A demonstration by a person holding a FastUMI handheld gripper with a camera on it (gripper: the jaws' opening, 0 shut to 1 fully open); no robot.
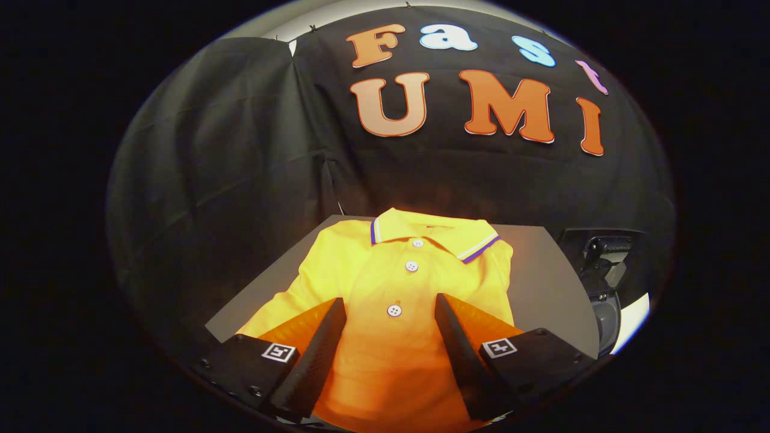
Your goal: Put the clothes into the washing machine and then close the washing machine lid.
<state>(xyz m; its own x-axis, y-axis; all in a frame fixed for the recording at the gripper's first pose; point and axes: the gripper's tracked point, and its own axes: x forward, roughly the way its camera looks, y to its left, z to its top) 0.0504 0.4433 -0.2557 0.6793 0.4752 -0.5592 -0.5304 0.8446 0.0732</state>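
The gripper (391, 304) is pitched downward over a yellow polo shirt (397, 282) with white buttons and a purple-and-white striped collar, which lies spread flat on a grey tabletop (541, 282). Its two fingers (328, 337) are spread wide apart, released, holding nothing. The shirt's button placket runs up the gap between them, with the lowest visible button just ahead of the fingertips and roughly centred between them. The collar lies further beyond the fingers, near the table's far edge. The fingers hang over the shirt's lower body, one over each side of the chest; whether they touch the cloth cannot be told. The shirt's sleeve spreads outward past the left finger.

Off to the right of the right finger, beyond the table's edge, stands a dark machine (601, 270) with a rounded body, partly seen; its lid cannot be made out clearly. The black cloth wall (240, 150) of the booth rises behind the table.
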